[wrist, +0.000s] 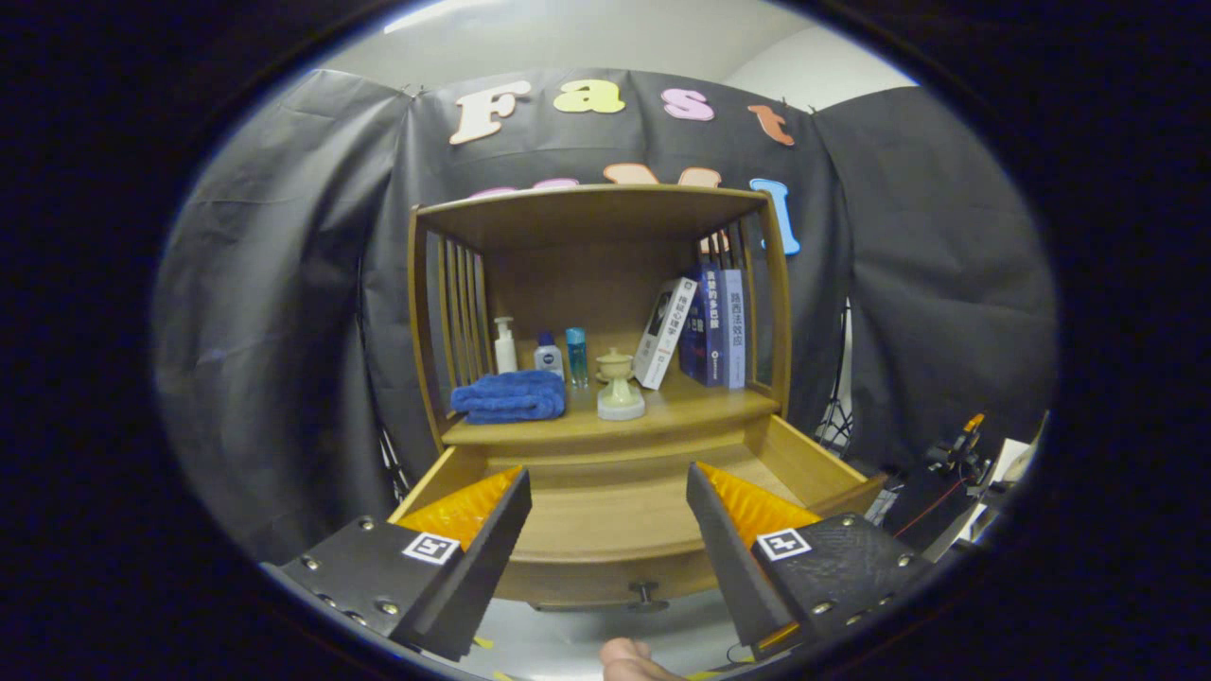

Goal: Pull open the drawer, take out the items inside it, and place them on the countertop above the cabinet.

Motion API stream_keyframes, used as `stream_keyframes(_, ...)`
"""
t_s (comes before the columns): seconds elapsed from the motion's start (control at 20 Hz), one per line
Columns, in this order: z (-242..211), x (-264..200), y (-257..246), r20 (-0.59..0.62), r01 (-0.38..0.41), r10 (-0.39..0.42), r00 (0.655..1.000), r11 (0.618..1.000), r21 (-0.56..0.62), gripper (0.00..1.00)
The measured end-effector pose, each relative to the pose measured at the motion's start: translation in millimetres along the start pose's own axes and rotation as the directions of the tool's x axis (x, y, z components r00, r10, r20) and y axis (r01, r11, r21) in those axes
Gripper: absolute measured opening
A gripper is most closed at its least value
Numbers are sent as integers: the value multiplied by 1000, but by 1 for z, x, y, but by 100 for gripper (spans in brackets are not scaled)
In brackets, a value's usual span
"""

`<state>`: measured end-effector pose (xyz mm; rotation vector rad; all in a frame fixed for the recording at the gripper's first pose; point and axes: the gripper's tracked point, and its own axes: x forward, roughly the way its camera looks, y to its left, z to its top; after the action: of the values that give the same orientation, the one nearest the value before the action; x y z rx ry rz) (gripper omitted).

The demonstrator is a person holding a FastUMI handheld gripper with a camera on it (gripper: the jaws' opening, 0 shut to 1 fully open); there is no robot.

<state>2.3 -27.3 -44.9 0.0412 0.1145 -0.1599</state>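
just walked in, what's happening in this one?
A person is holding the gripper over a wooden cabinet's drawer, which is pulled open. Its jaws are spread apart, holding nothing, above the drawer's bare floor; no items show inside from here. On the countertop above sit a folded blue towel, three small bottles, a cream ceramic piece and some books.

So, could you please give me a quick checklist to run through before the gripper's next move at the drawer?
1. Drawer pulled open: ok.
2. Gripper open, holding nothing: ok.
3. Fingers above the drawer, wide apart: ok.
4. Items left in the drawer: cannot tell; visible floor looks bare, the fingers hide its corners.
5. Free countertop space: ok, between the cream stand and the books.
6. Blue towel on the countertop: ok.
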Motion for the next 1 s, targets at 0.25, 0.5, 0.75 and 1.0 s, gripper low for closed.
stream_keyframes(0.25,-36,-9,6,23,-16,17,1000,999,-34,98)
stream_keyframes(0.5,-60,-10,15,51,-42,43,998,999,-21,98)
stream_keyframes(0.75,-93,1,6,23,-23,25,999,998,-62,98)
stream_keyframes(1.0,-119,16,2,-9,-22,22,1000,998,-56,98)
